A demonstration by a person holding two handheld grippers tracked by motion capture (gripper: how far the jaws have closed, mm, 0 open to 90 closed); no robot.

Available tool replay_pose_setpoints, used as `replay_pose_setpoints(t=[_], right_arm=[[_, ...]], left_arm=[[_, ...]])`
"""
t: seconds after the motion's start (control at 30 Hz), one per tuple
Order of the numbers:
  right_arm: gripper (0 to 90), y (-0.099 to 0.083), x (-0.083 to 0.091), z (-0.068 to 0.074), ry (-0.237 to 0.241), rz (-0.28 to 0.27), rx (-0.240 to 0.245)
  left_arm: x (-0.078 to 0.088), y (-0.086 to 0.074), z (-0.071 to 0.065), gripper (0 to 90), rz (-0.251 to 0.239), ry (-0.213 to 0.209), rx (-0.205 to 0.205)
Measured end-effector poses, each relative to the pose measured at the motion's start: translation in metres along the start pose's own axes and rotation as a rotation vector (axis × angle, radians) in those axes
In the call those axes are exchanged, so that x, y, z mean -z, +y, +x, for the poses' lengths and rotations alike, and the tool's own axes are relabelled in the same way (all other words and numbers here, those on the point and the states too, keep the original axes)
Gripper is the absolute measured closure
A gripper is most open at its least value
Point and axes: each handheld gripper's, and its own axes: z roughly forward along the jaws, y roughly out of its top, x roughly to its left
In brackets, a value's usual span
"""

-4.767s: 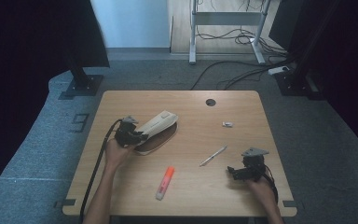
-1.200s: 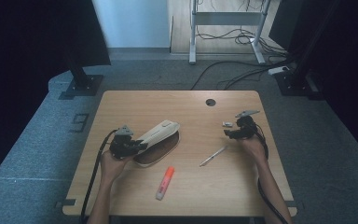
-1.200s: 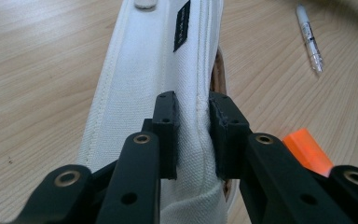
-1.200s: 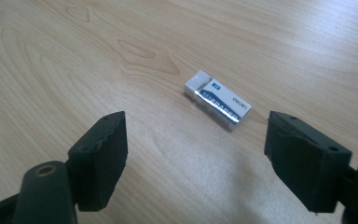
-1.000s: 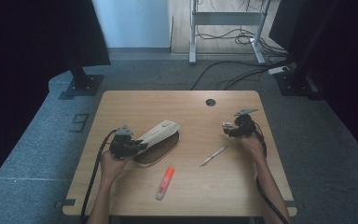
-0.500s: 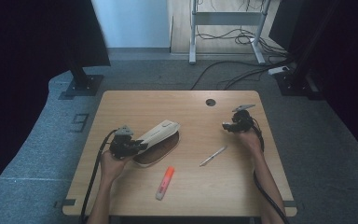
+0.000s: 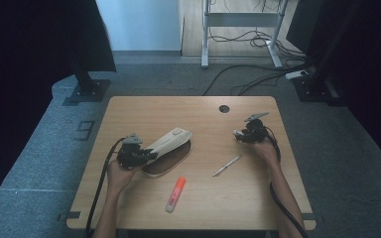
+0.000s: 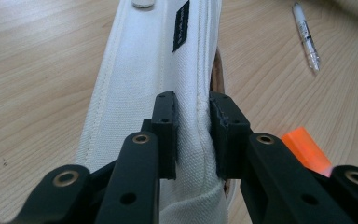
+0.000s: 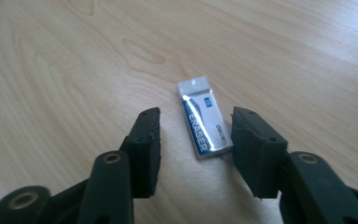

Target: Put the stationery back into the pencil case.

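Left gripper (image 7: 146, 154) at table's (image 7: 129, 111) left, clamped on upper flap of white pouch (image 7: 167, 144), pads pinching canvas edge from both sides, as left gripper view (image 8: 193, 135) confirms. Pouch (image 8: 144, 88) lifted open at an angle toward table's centre, brown lining showing beneath. Just below pouch, orange marker (image 7: 175, 194) lying flat, well clear of both hands; same marker (image 8: 305, 149) peeping past jaw in left gripper view. Right of centre, pen (image 7: 226, 166) lying diagonal; also pen (image 8: 305, 37) at top of left gripper view. Right gripper (image 7: 239, 135) near table's right edge, lowered over eraser (image 9: 204, 122), jaws just been closing yet apart, eraser lying flat on wood between them, close to one pad, touching or not unclear. Dark hole (image 7: 223, 108) in tabletop near far edge.
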Motion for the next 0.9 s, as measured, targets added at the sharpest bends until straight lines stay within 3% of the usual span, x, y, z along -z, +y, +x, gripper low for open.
replay_pose_setpoints(t=[0.1, 0.3, 0.67, 0.9], right_arm=[[59.2, 0.0, 0.001, 0.007, 0.007, 0.008, 0.014], [70.7, 0.0, 0.001, 0.012, -0.002, 0.003, -0.004], [71.8, -0.003, 0.003, 0.015, -0.013, -0.01, -0.034], [71.9, -0.003, 0.016, 0.02, -0.013, -0.041, -0.043]], left_arm=[[0.0, 0.0, 0.0, 72.9, -0.001, 0.0, 0.001], [0.0, 0.0, -0.001, 72.7, 0.003, 0.0, -0.004], [0.0, 0.0, 0.0, 73.0, -0.002, 0.001, 0.0], [0.001, 0.0, 0.0, 73.2, -0.003, 0.002, 0.002]])
